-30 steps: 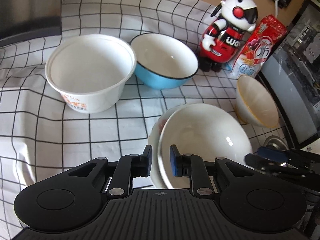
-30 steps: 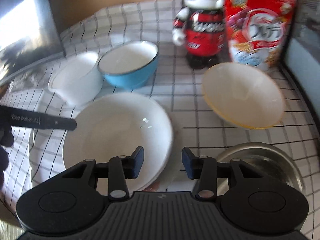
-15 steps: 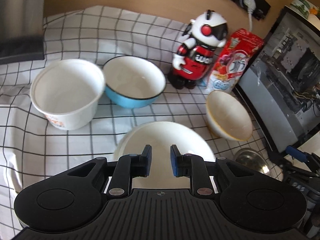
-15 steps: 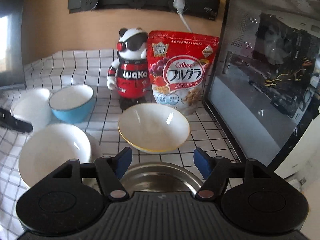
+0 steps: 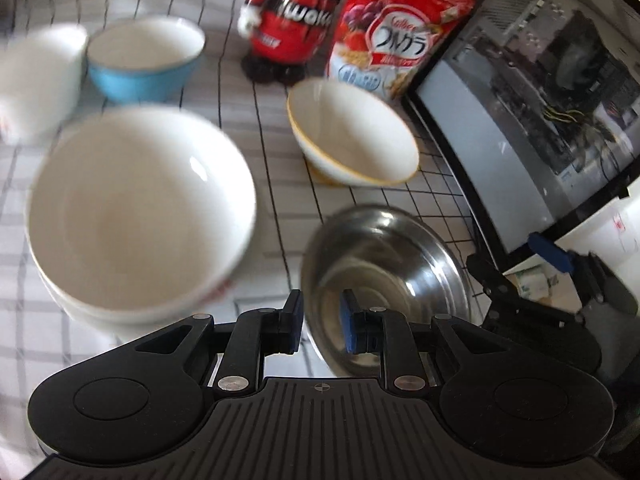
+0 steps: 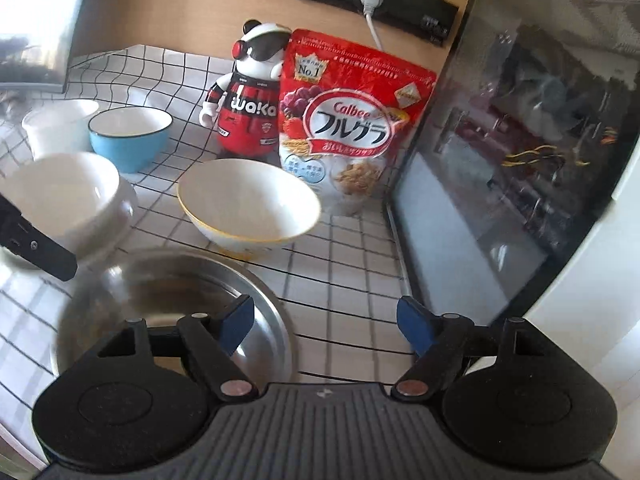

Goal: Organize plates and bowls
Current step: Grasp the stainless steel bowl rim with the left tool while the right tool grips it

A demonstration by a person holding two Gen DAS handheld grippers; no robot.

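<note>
A large white bowl (image 5: 136, 208) sits nested in another white bowl on the checked cloth; it also shows in the right wrist view (image 6: 64, 196). A steel bowl (image 5: 384, 264) lies beside it, also in the right wrist view (image 6: 172, 304). A yellow-rimmed white bowl (image 5: 352, 136) stands behind, also in the right wrist view (image 6: 248, 204). My left gripper (image 5: 320, 326) has its jaws a narrow gap apart around the steel bowl's near rim, not clearly touching. My right gripper (image 6: 324, 320) is open and empty, its left finger over the steel bowl's right edge.
A blue bowl (image 6: 130, 136) and a white paper tub (image 6: 60, 124) stand at the back left. A red robot figure (image 6: 250, 92) and a cereal bag (image 6: 348, 120) stand at the back. A black glass-sided case (image 6: 520, 152) blocks the right.
My left gripper has swung right from the white bowl to the steel bowl's rim. My right gripper has opened wider and moved right of the steel bowl.
</note>
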